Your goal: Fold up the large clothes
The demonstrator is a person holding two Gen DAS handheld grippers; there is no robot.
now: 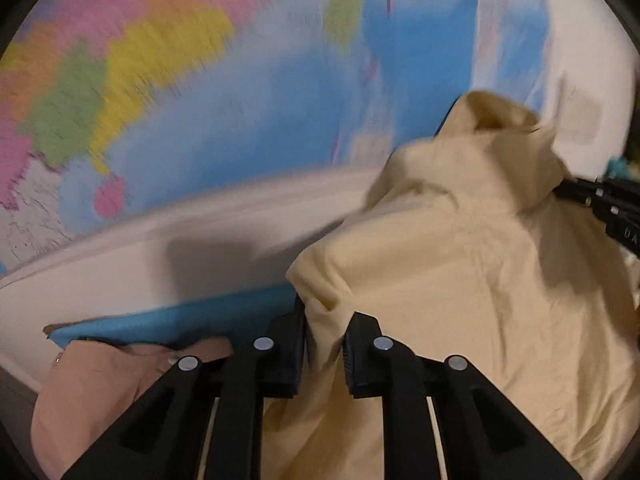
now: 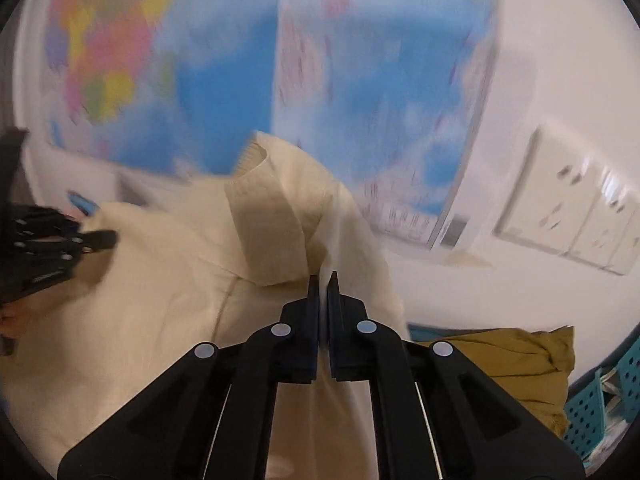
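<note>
The cream sweatshirt (image 1: 452, 280) hangs lifted between your two claws, in front of a blurred world map (image 1: 240, 80) on the wall. Your left claw (image 1: 324, 354) pinches a fold of its fabric; your right claw (image 2: 323, 320) is pressed tight on cloth just beside the ribbed cuff (image 2: 268, 220). An olive garment (image 2: 516, 364) lies near a teal basket (image 2: 596, 404).

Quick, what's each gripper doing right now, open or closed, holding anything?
Left gripper: shut on the cream-coloured fabric garment.
Right gripper: shut on a thin fold of the same garment.
</note>
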